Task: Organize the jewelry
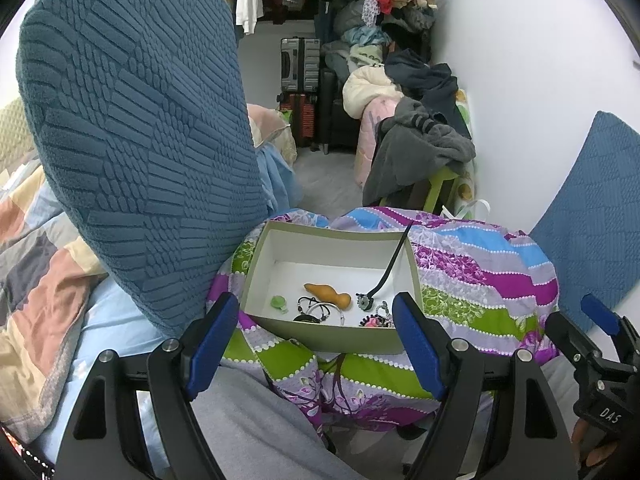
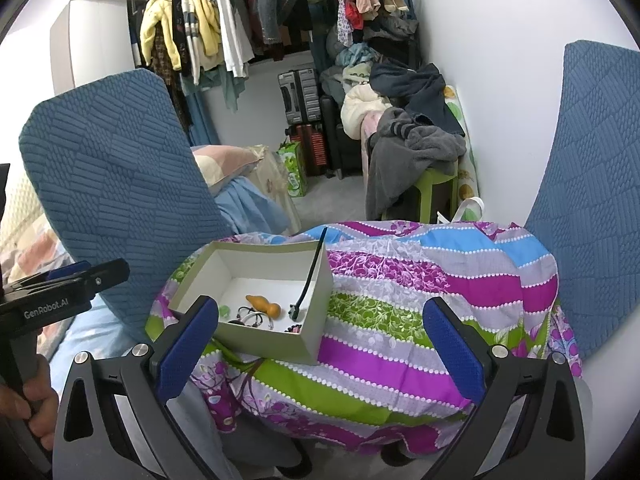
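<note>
An open green box (image 1: 280, 240) with a white inside stands on a striped cloth-covered table (image 1: 480, 276). Inside lie an orange gourd-shaped piece (image 1: 328, 294), a green pendant (image 1: 278, 302), a tangle of rings and cords (image 1: 316, 310), beads (image 1: 376, 318) and a black strap (image 1: 390, 268) leaning over the right wall. My left gripper (image 1: 316, 344) is open and empty just before the box. My right gripper (image 2: 320, 356) is open and empty, low over the table, right of the box (image 2: 316, 304). The left gripper (image 2: 68, 280) shows at the right view's left edge.
Blue textured chair backs stand left (image 1: 132, 128) and right (image 2: 592, 184) of the table. Beyond are a green stool with piled clothes (image 2: 416, 148), suitcases (image 2: 300, 96), a green bag (image 2: 292, 168) and a hanging clothes rack (image 2: 208, 28). A bed with patchwork bedding (image 1: 36, 280) lies at left.
</note>
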The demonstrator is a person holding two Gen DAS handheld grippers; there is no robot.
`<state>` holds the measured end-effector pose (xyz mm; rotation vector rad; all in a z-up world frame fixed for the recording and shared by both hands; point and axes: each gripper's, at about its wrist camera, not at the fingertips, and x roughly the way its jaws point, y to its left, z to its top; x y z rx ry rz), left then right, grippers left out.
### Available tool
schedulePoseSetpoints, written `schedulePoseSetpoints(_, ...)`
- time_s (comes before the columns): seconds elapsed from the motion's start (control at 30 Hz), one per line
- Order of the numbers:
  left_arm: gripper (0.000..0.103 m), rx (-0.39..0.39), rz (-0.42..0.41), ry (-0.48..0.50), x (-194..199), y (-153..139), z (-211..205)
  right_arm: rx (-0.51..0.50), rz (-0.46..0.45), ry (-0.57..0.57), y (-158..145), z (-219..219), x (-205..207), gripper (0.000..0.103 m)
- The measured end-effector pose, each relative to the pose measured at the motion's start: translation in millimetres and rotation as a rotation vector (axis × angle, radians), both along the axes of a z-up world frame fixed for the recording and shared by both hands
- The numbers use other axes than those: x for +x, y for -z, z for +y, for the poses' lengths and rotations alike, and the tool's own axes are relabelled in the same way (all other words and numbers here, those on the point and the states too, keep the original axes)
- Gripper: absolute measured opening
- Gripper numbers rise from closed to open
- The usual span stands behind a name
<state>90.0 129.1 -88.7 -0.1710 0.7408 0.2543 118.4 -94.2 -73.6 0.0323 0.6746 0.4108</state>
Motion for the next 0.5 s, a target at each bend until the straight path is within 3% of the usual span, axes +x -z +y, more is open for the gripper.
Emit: schedulePoseSetpoints(0.5,0.080,0.001,0.012,-0.003,-3.2,4.5,1.0,-0.022,-0.023,0.030,-1.9,-1.6,-0.2,0.103)
